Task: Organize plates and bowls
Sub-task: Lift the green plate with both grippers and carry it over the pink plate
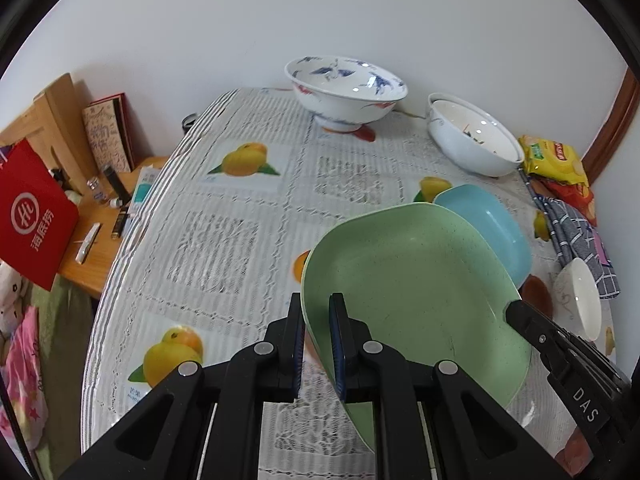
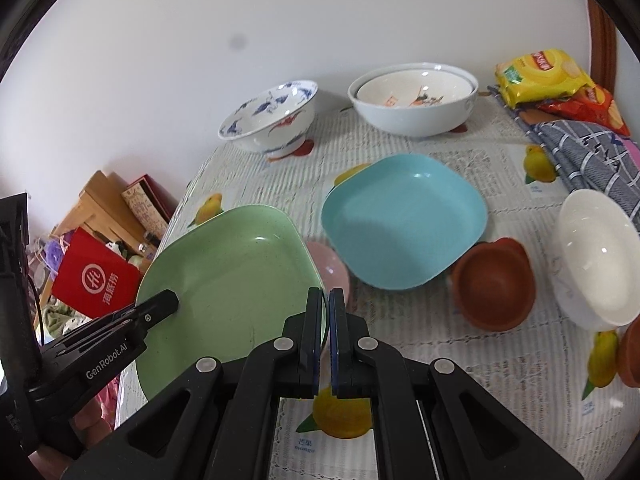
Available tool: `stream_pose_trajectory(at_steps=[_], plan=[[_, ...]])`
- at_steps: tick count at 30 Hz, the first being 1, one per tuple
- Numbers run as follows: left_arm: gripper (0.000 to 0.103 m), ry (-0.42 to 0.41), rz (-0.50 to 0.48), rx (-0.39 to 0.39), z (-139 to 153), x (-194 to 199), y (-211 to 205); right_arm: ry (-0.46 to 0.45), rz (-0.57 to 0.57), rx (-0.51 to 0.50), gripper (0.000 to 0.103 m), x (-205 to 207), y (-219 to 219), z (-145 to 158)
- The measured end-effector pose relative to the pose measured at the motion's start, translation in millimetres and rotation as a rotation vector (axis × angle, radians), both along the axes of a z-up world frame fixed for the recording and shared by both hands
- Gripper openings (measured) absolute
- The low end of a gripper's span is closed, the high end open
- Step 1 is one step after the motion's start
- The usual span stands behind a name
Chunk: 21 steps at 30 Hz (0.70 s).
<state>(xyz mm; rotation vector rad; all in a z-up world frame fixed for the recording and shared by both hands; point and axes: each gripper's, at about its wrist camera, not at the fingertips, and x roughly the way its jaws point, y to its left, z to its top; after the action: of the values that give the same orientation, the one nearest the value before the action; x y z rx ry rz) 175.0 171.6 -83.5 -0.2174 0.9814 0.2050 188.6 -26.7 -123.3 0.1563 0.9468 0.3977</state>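
My left gripper [image 1: 317, 340] is shut on the left rim of a green square plate [image 1: 416, 296] and holds it tilted above the table. My right gripper [image 2: 325, 334] is shut on the same plate's right rim [image 2: 228, 280]; it shows in the left wrist view [image 1: 520, 314] too. A blue square plate [image 2: 404, 220] lies beyond. A pink bowl [image 2: 330, 268] sits partly hidden under the green plate. A brown bowl [image 2: 494, 284], a white bowl [image 2: 596, 256], a blue-patterned bowl [image 2: 272, 118] and two nested white bowls [image 2: 416, 100] stand around.
The table [image 1: 224, 248] carries a lace cloth with fruit prints. Snack packets [image 2: 548, 80] and a checked cloth [image 2: 588, 152] lie at the back right. A wooden side table [image 1: 104, 236] with a red bag [image 1: 32, 212] stands left. A wall is behind.
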Motion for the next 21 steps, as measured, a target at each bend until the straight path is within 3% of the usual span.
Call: stream_pose_trajectory(at_steps=[5,21], plan=[[0.012,0.032,0.014,-0.007,-14.1,-1.8,9.4,0.035,0.022,-0.016,0.004,0.6,12.4,-15.2],[0.014,0.075,0.018,-0.035,-31.6,14.2,12.2,0.048,0.045,-0.072,0.005,29.5,26.7,-24.9]])
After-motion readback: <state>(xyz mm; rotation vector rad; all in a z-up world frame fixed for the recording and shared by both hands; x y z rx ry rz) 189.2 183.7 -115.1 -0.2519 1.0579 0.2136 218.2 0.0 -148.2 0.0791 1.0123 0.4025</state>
